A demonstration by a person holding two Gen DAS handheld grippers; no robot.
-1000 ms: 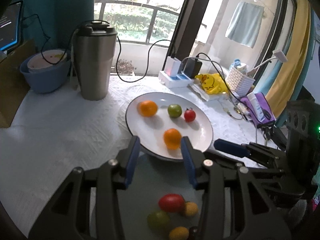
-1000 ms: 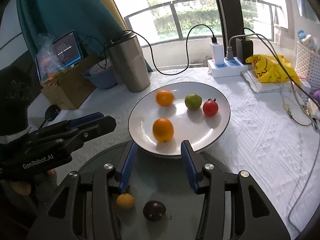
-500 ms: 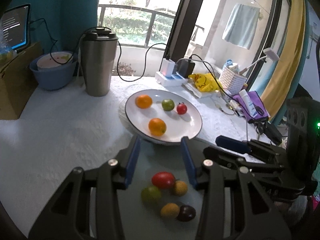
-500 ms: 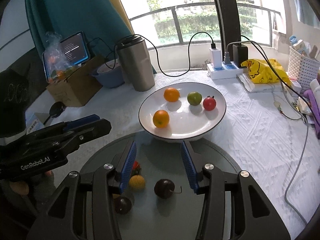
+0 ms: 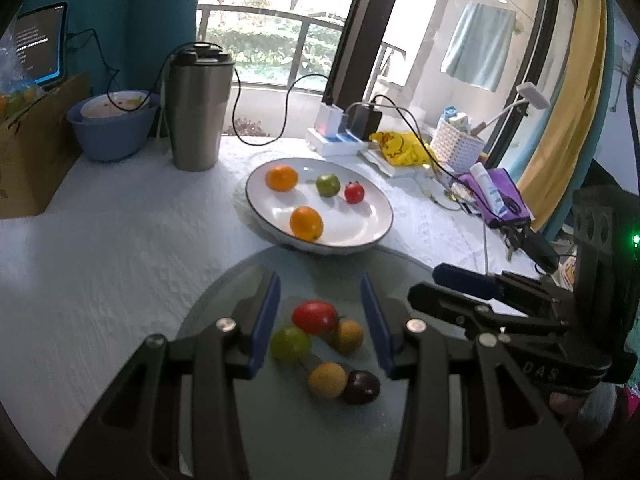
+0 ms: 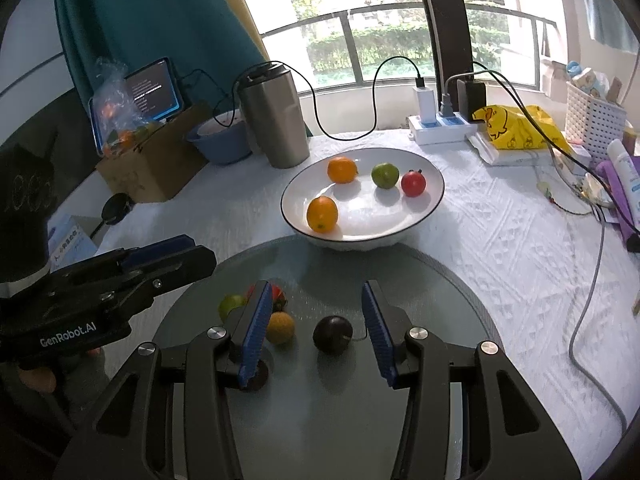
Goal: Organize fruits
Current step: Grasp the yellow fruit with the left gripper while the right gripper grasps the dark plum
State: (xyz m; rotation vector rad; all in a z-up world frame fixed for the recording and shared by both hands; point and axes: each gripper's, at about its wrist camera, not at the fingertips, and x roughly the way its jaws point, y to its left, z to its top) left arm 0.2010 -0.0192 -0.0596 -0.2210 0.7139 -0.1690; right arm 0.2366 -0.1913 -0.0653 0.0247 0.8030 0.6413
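A white plate [image 5: 372,224] [image 6: 424,208] holds two oranges [image 5: 306,223], a green fruit [image 5: 328,185] and a red fruit [image 5: 354,192]. Nearer, a grey glass disc [image 5: 280,420] [image 6: 440,292] carries several small fruits: a red tomato [image 5: 314,317], a green one [image 5: 290,344], two yellow ones [image 5: 327,380] and a dark plum [image 5: 361,387] [image 6: 332,335]. My left gripper [image 5: 320,322] is open and empty above the red tomato. My right gripper [image 6: 316,320] is open and empty, with the dark plum between its fingers' lines.
A steel tumbler [image 5: 198,108] and a blue bowl [image 5: 112,128] stand at the back left. A power strip [image 5: 336,140], cables, a yellow bag [image 5: 400,148], a white basket [image 5: 456,146] and a purple pouch [image 5: 496,196] lie at the right.
Both grippers have pulled back from the plate toward me. More of the grey disc and its small fruits has come into view. Both stay open.
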